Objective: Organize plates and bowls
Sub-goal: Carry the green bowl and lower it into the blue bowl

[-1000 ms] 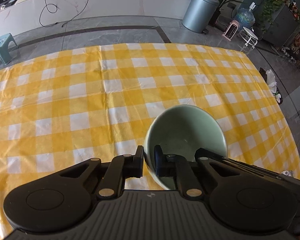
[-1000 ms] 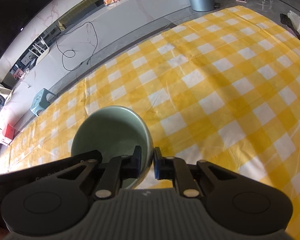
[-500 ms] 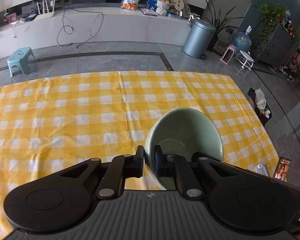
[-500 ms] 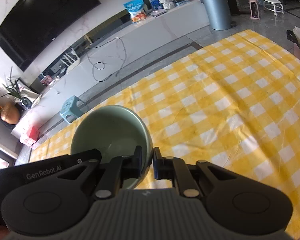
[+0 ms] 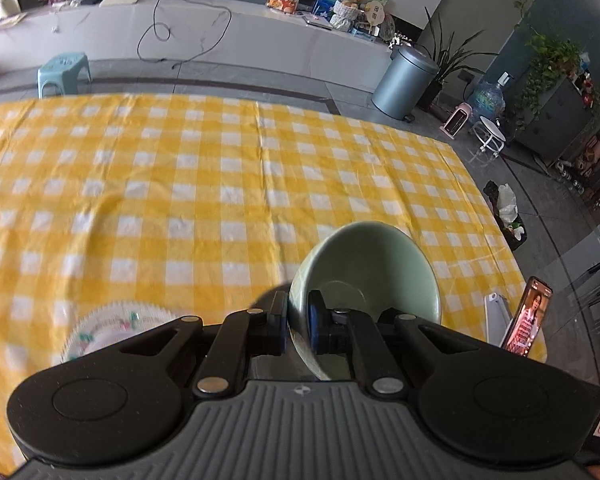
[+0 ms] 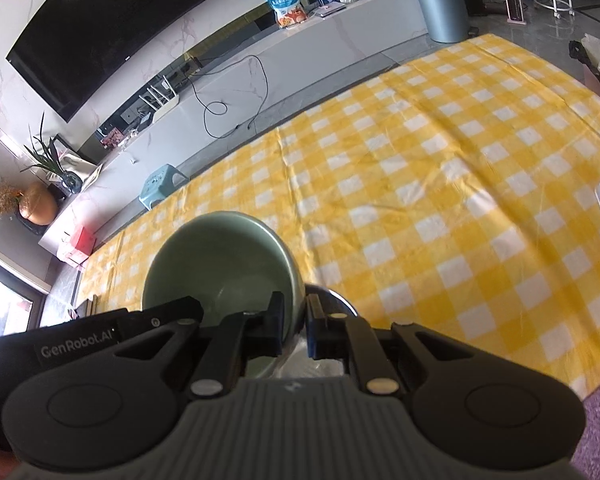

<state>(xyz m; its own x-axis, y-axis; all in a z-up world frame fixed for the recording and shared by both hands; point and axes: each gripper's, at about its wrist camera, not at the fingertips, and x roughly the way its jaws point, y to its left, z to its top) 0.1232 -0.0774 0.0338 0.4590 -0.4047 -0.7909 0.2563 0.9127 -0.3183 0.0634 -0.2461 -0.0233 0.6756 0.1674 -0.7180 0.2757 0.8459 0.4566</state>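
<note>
- Left wrist view first takes in the yellow checked tablecloth [image 5: 220, 184], which covers most of the table and lies bare across its middle.
- Next in size, the pale green bowl [image 5: 366, 264] is held off the cloth by both tools at once, tipped so its hollow faces the cameras.
- It looks like glazed ceramic: stiff, probably weighty, slick and breakable, so the thin rim seems the only sensible place to pinch.
- A white patterned plate [image 5: 112, 330] lies on the cloth, partly hidden under the left tool.
- The left gripper [image 5: 298, 326] has its jaws drawn narrow on the bowl's near wall.
- The right gripper [image 6: 294, 326] pinches the opposite rim of the bowl [image 6: 220, 264] just as tightly.
</note>
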